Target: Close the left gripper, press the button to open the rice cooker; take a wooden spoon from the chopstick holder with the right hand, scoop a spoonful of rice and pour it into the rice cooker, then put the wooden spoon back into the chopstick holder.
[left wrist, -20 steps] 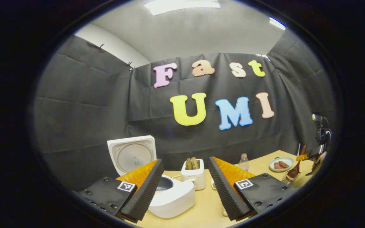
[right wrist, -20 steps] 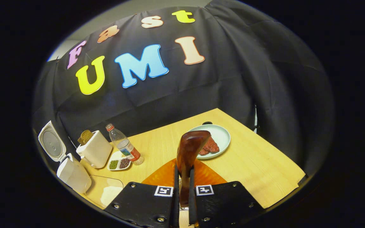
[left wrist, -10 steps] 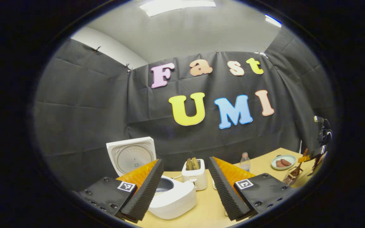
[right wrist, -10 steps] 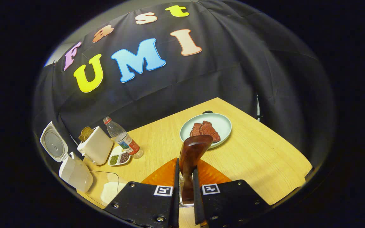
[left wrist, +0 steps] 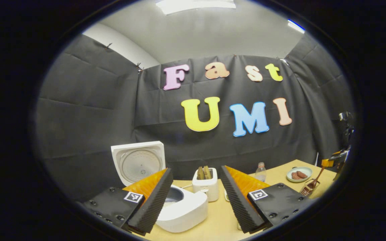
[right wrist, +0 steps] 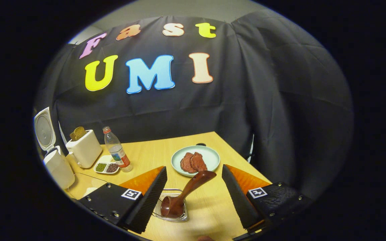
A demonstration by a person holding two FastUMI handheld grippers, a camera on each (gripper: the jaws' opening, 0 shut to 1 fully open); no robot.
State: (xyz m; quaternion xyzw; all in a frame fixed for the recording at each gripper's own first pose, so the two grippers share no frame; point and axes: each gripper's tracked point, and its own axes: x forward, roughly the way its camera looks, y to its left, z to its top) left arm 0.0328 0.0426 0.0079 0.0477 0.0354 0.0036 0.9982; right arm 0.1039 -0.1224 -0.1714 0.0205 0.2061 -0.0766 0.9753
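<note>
The right tongs point(right wrist: 194, 197) stand apart above the counter point(right wrist: 273, 182), gripping nothing. Between them, lower down, the wooden spoon point(right wrist: 183, 195) sits bowl-down in the wire chopstick holder point(right wrist: 171, 211), its handle leaning toward a plate point(right wrist: 213, 157) of meat. The left tongs point(left wrist: 196, 197) are also apart, just over the rice cooker point(left wrist: 183, 209), whose lid point(left wrist: 138, 162) stands up.

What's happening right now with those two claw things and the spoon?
Both grippers, left and right, jaws open. Spoon back in holder. Cooker lid up. Nothing in the way.
</note>
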